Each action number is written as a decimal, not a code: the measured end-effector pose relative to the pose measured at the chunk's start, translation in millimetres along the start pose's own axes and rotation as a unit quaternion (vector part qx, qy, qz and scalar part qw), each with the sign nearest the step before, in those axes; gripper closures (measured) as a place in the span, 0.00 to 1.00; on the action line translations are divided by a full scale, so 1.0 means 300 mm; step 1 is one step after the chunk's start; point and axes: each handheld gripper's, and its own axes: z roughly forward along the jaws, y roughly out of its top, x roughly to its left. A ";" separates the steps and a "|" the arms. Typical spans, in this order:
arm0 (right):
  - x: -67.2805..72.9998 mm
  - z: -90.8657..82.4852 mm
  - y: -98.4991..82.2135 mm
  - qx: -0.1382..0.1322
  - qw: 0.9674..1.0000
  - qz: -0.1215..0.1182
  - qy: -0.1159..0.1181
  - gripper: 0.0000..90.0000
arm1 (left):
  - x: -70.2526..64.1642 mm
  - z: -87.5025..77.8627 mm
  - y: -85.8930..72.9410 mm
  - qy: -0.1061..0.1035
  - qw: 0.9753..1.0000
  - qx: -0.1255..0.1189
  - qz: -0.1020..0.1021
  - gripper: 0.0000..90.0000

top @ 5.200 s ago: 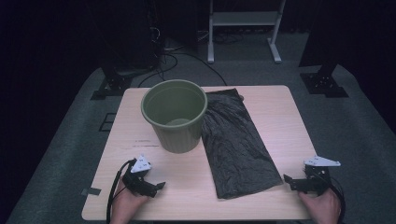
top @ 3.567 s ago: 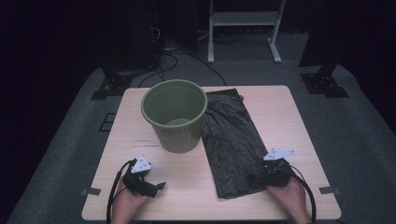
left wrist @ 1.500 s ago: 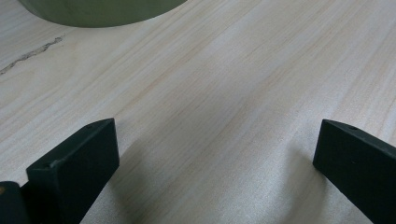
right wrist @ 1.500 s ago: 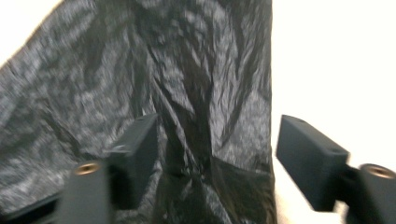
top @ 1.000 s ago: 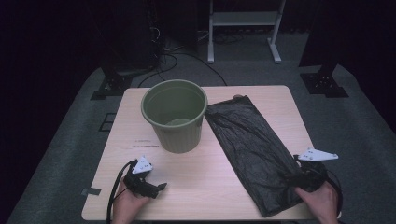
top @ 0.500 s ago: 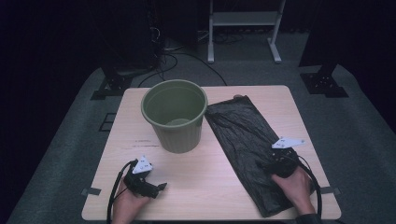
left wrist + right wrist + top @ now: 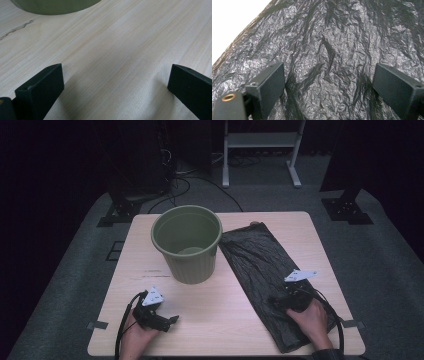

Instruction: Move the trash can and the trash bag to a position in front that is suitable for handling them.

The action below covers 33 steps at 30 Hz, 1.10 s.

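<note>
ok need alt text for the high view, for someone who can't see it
A person's right gripper, jaws open, rests on a crinkled black bag lying flat on a light wooden table. A green bin stands upright left of the bag, and the left gripper sits near the front edge.

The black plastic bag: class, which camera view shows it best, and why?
The high view: it shows the black plastic bag whole, flat on the table beside the green bin. The right gripper view shows its crinkled surface close up between open jaws. The left gripper view shows bare wood and the bin's base.
</note>
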 end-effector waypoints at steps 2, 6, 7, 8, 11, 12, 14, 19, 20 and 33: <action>-0.001 0.000 -0.001 -0.002 1.000 -0.001 0.000 0.10 | 0.000 -0.005 0.002 -0.001 1.000 -0.002 -0.005 0.00; 0.000 0.002 -0.007 -0.011 1.000 -0.001 0.001 0.10 | 0.004 -0.029 0.013 -0.014 0.999 -0.027 -0.022 0.00; 0.000 0.002 -0.007 -0.011 1.000 -0.001 0.001 0.10 | 0.004 -0.036 0.019 -0.015 0.999 -0.030 -0.023 0.00; 0.000 0.002 -0.008 -0.012 1.000 -0.001 0.001 0.10 | 0.000 -0.047 0.029 -0.018 0.999 -0.032 -0.023 0.00; 0.000 0.002 -0.008 -0.012 1.000 -0.001 0.001 0.10 | -0.005 -0.068 0.051 -0.017 0.999 -0.039 -0.026 0.00; 0.000 0.002 -0.008 -0.012 1.000 -0.001 0.001 0.10 | -0.005 -0.074 0.059 -0.017 0.999 -0.038 -0.026 0.00; 0.000 0.002 -0.008 -0.012 1.000 -0.001 0.001 0.10 | -0.006 -0.083 0.072 -0.015 0.999 -0.039 -0.024 0.00; 0.001 0.003 -0.008 -0.013 1.000 0.000 0.000 0.10 | 0.004 -0.109 0.105 -0.016 0.998 -0.044 -0.029 0.00; 0.001 0.003 -0.008 -0.012 1.000 0.000 0.000 0.10 | 0.006 -0.118 0.119 -0.016 0.999 -0.044 -0.028 0.00; 0.001 0.003 -0.008 -0.013 1.000 0.000 0.000 0.10 | 0.027 -0.197 0.224 -0.019 0.998 -0.061 -0.024 0.00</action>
